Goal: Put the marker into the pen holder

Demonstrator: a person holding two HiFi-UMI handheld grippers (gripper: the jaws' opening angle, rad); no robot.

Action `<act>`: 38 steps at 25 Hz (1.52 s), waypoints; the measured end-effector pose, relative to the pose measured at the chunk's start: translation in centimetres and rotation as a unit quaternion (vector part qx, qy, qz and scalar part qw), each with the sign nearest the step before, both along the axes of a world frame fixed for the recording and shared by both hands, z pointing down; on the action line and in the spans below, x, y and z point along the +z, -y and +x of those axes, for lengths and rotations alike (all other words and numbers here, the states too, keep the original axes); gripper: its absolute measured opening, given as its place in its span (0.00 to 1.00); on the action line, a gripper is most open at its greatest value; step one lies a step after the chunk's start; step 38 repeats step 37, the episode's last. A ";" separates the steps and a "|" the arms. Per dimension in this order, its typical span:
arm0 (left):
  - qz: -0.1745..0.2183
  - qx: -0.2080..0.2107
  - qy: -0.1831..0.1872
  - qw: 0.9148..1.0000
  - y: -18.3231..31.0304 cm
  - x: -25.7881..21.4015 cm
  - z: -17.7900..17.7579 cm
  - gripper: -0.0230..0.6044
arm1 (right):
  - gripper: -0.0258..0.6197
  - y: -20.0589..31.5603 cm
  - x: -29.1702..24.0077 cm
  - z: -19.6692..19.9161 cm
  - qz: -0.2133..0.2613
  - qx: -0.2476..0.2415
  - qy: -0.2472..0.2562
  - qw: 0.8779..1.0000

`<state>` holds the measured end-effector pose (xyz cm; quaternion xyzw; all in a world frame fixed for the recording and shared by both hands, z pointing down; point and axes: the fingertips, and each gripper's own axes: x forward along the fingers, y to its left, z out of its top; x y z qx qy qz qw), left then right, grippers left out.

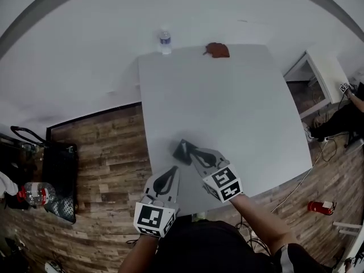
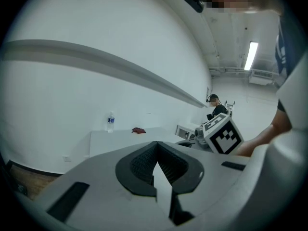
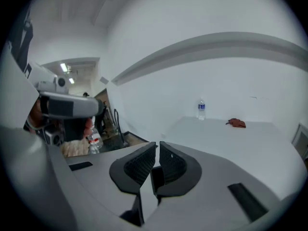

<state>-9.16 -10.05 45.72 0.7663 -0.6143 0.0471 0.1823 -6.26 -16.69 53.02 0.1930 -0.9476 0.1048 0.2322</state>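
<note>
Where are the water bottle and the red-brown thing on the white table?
water bottle (image 1: pixel 165 42): head view, on its body.
red-brown thing (image 1: pixel 217 50): head view, on its middle.

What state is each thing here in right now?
Left gripper: jaws shut, tips touching, empty.
Right gripper: jaws a slit apart, empty.
Water bottle: upright at the far edge of the table.
Reddish cloth: crumpled, lying on the table.

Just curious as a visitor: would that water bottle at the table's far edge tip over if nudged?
Probably: the water bottle stands upright, tall and narrow, so a high push would likely topple it. It looks like clear plastic, so probably light, and round enough to roll.
</note>
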 end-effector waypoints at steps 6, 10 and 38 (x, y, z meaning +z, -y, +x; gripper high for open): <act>0.023 0.009 0.001 1.000 -0.5 -2.0 2.0 0.04 | 0.08 -2.5 -6.2 1.5 -0.011 0.000 0.077 0.997; 0.041 0.015 0.001 0.999 -0.8 -3.6 3.4 0.04 | 0.07 -3.6 -10.7 3.0 0.010 0.008 0.127 0.992; 0.085 0.005 0.033 0.996 -2.1 -8.1 7.2 0.04 | 0.06 -5.8 -17.2 8.5 0.065 0.020 0.196 0.978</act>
